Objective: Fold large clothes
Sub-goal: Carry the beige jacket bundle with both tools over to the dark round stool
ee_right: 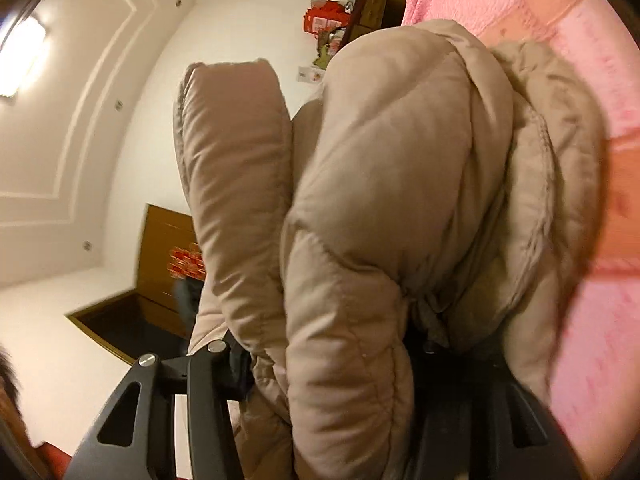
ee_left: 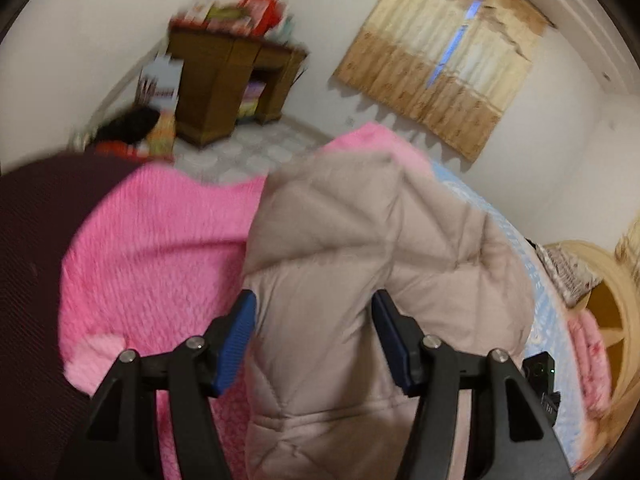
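While I lean over the bed, my left gripper (ee_left: 314, 320) has a thick fold of the beige quilted down jacket (ee_left: 360, 248) between its blue ribbed pads (ee_left: 236, 344); the right pad sits against the fabric and the left one lies along its edge, so the jaws stand about half apart and closed on the padded cloth. The jacket lies bunched on the pink fleece blanket (ee_left: 152, 240), its bulk reaching away from me toward the far edge of the bed. Beside it, on the right, a light blue patterned sheet (ee_left: 520, 248) shows beneath the blanket, and past that a pale wooden headboard (ee_left: 616, 304). Across the room stands a brown wooden cabinet (ee_left: 224, 80) with boxes piled on top, and beige curtains (ee_left: 440, 64) hang on the white wall.

In my right wrist view the picture is rolled on its side. My right gripper (ee_right: 332, 364) is buried in the jacket (ee_right: 400, 160): puffy folds and the fur-trimmed hood (ee_right: 540, 152) fill the space between the black fingers (ee_right: 208, 376), and the pads themselves are hidden by the cloth. I cannot tell from this whether they press on it. The pink blanket (ee_right: 592, 320) runs along the right edge, and a lit ceiling lamp (ee_right: 24, 52) glows at the upper left
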Demonstrator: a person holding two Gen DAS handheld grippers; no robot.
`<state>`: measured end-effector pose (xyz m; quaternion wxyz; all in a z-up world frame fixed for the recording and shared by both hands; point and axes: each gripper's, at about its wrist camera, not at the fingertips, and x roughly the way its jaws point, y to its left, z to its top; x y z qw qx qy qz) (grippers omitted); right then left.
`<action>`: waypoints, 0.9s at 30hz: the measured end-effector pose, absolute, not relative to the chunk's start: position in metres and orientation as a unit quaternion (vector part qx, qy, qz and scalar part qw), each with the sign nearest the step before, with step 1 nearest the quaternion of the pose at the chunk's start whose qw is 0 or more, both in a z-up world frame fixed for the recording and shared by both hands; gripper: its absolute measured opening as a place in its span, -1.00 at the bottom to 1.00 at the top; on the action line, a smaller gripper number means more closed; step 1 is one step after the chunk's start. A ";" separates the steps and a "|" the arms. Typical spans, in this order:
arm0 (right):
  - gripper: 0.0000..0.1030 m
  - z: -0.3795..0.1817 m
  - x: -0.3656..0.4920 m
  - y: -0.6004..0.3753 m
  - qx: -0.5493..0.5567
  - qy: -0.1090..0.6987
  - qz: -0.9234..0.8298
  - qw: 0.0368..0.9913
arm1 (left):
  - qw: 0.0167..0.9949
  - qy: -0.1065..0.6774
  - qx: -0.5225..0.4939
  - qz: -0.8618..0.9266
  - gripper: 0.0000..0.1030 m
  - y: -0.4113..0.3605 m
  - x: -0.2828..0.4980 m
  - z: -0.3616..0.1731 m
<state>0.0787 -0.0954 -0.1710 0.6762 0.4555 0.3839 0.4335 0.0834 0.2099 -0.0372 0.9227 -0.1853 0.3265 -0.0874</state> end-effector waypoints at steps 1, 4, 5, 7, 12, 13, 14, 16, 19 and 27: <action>0.00 -0.171 0.074 -0.101 0.449 0.389 0.420 0.686 | 0.930 0.313 -0.171 -0.092 0.21 0.206 0.081 -0.030; 0.03 -0.171 0.069 -0.100 0.452 0.395 0.398 0.695 | 0.938 0.304 -0.140 -0.089 0.41 0.197 0.089 -0.025; 0.05 -0.170 0.070 -0.099 0.449 0.398 0.393 0.697 | 0.939 0.310 -0.126 -0.084 0.41 0.191 0.097 -0.030; 0.20 -0.157 0.057 -0.091 0.437 0.410 0.380 0.705 | 0.931 0.340 -0.112 -0.075 0.44 0.185 0.108 -0.050; 0.73 -0.105 0.021 -0.088 0.368 0.406 0.309 0.778 | 0.928 0.359 -0.091 -0.036 0.69 0.192 0.116 -0.077; 0.89 -0.094 0.012 -0.090 0.356 0.392 0.287 0.798 | 0.926 0.362 -0.095 -0.037 0.72 0.194 0.114 -0.076; 0.92 -0.085 0.010 -0.098 0.348 0.378 0.271 0.814 | 0.925 0.364 -0.097 -0.038 0.74 0.196 0.115 -0.077; 0.93 -0.073 0.012 -0.103 0.353 0.358 0.270 0.822 | 0.925 0.365 -0.097 -0.040 0.74 0.193 0.110 -0.074; 0.93 -0.064 0.042 -0.098 0.357 0.362 0.283 0.813 | 0.928 0.356 -0.100 -0.047 0.69 0.191 0.101 -0.064; 0.98 -0.128 0.049 -0.117 0.351 0.385 0.265 0.811 | 0.927 0.340 -0.138 -0.082 0.94 0.227 0.071 -0.054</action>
